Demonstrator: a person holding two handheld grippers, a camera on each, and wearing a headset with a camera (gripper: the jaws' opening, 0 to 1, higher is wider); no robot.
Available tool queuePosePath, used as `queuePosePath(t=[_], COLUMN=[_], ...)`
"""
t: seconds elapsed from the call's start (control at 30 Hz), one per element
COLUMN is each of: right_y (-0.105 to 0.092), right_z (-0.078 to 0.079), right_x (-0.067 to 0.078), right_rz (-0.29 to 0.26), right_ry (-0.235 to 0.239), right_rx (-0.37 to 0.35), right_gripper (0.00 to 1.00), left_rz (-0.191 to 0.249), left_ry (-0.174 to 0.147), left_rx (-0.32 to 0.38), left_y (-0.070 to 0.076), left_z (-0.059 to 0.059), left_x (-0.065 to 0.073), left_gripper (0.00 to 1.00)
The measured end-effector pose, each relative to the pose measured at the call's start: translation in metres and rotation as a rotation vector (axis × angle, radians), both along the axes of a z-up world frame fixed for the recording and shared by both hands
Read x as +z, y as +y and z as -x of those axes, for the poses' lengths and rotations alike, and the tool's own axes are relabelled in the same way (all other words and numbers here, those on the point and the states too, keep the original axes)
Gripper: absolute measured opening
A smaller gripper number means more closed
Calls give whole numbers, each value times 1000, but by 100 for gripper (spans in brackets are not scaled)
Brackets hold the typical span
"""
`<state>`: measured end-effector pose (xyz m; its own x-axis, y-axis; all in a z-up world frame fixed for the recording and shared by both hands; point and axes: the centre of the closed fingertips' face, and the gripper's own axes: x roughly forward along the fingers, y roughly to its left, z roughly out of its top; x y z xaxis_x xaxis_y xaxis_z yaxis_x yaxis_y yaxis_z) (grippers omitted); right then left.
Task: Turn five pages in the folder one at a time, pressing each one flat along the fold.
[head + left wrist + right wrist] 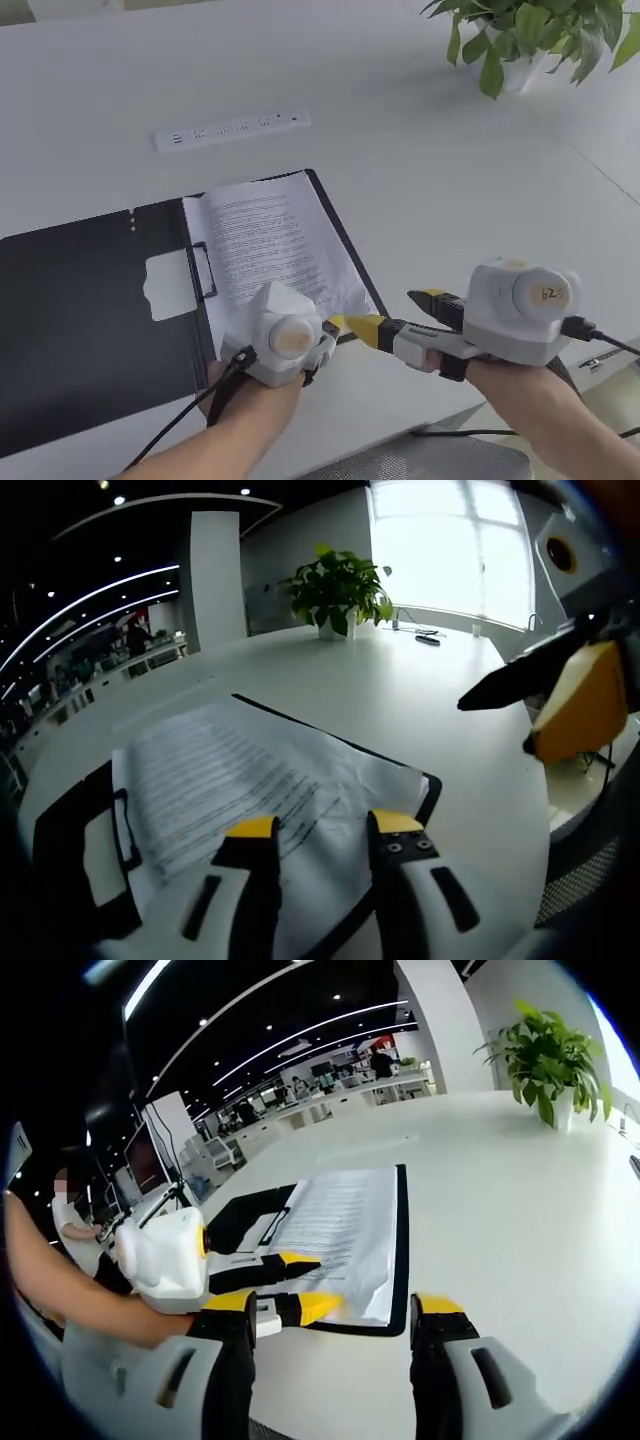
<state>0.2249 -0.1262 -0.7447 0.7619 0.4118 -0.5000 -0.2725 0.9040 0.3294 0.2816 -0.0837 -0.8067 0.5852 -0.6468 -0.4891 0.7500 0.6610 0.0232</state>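
Note:
A black folder (90, 310) lies open on the white table, its left cover bare and a stack of printed pages (270, 240) on its right half under a clip. My left gripper (325, 825) is open, its yellow-tipped jaws just above the crumpled near corner of the top page (230, 770), with nothing held between them. In the head view the left gripper's white body (285, 335) covers that corner. My right gripper (335, 1305) is open too and hangs off the folder's near right edge (400, 1250), its jaws (395, 310) pointing left at the left gripper (165, 1255).
A white power strip (230, 130) lies beyond the folder, and a potted plant (530, 40) stands at the far right. The table's near edge (400, 425) runs just below my hands, with a grey chair seat (420, 460) under it. Cables trail from both grippers.

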Motion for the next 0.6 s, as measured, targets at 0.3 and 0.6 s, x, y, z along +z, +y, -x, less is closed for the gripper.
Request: queuePosePath(t=[0.3, 0.6], right_y=[4, 6], right_z=[-8, -21], right_x=[-14, -26], right_rz=[-12, -33], right_ry=[31, 66], right_rx=[0, -11], right_gripper=[54, 39], left_rz=[-14, -15], left_ry=[-19, -24], left_rx=[-7, -4], left_y=[3, 2], left_z=[-3, -4], left_x=[0, 0], left_gripper=[20, 12])
